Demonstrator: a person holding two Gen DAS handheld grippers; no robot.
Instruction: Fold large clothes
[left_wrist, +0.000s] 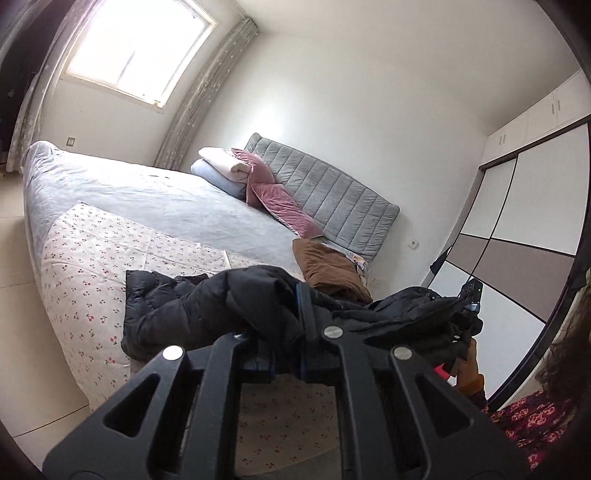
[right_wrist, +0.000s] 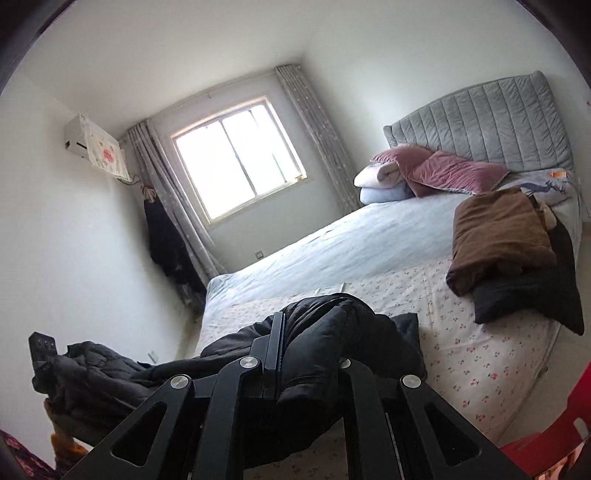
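Observation:
A black puffer jacket (left_wrist: 192, 310) hangs between my two grippers above the near edge of the bed, with part of it resting on the floral sheet (left_wrist: 92, 258). My left gripper (left_wrist: 280, 317) is shut on one part of the jacket. My right gripper (right_wrist: 295, 339) is shut on another part of the jacket (right_wrist: 332, 332). The right gripper also shows at the far right of the left wrist view (left_wrist: 469, 299), and the left gripper shows at the far left of the right wrist view (right_wrist: 42, 354). The fingertips are buried in the fabric.
A folded brown garment (right_wrist: 498, 236) lies on a black one (right_wrist: 535, 291) at the bed's right side. Pink pillows (right_wrist: 443, 170) and folded bedding sit by the grey headboard (right_wrist: 480, 122). A wardrobe (left_wrist: 517, 221), a window (right_wrist: 236, 158) and a red object (right_wrist: 554, 435) are nearby.

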